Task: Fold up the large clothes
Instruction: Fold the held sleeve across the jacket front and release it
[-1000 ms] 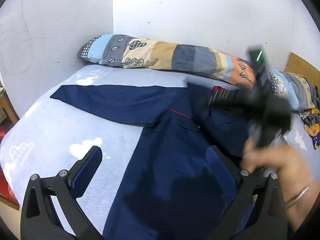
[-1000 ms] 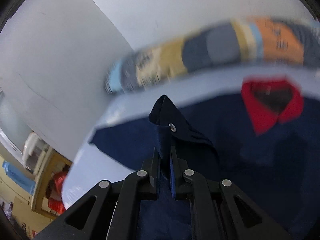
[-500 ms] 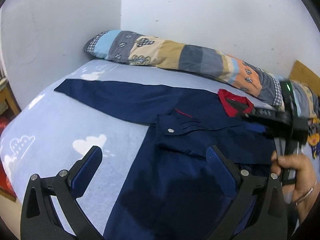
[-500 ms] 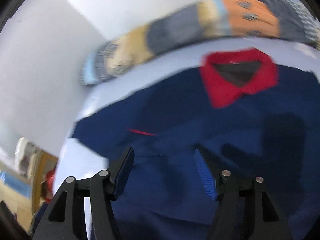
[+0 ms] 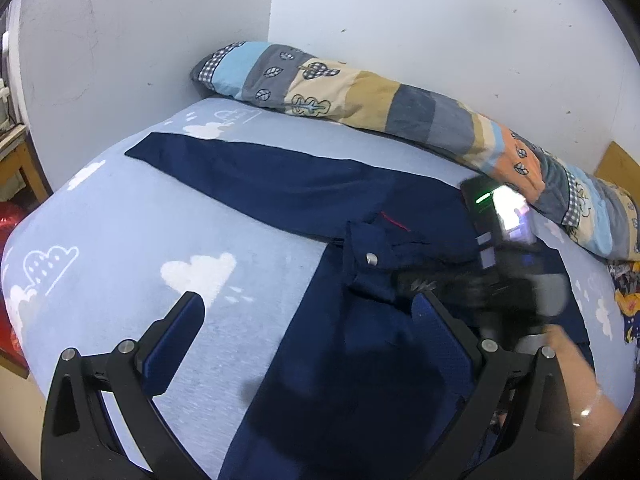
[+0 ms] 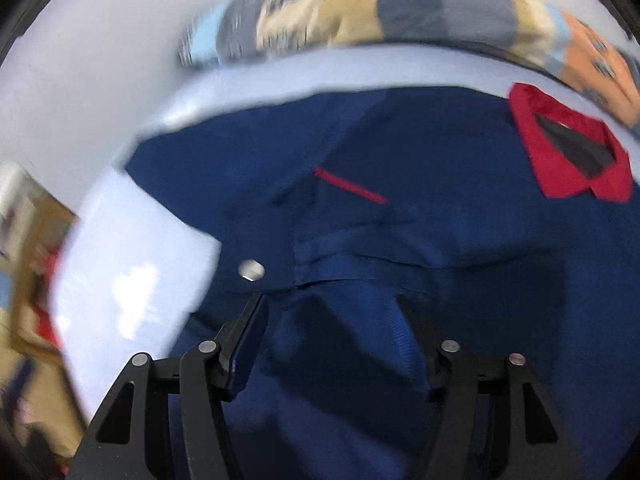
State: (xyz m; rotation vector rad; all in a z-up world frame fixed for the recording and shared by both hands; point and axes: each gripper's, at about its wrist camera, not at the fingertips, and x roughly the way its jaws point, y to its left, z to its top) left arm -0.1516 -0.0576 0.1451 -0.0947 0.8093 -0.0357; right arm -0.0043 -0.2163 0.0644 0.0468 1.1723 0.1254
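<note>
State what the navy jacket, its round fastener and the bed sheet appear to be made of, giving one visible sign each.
Navy jacket: matte woven cloth, probably cotton blend; it creases softly.
Round fastener: shiny silver, likely a metal snap.
Bed sheet: soft light-blue fabric, white clouds printed, no sheen.

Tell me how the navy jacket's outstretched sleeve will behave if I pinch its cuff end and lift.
The sleeve lies flat and thin on the bedsheet, so it probably drapes limply. The jacket is large, so the body likely drags behind. The folded cuff holds creases, suggesting fairly heavy cloth.

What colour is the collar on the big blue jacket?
Red. The collar of the navy jacket shows best in the right wrist view.
</note>
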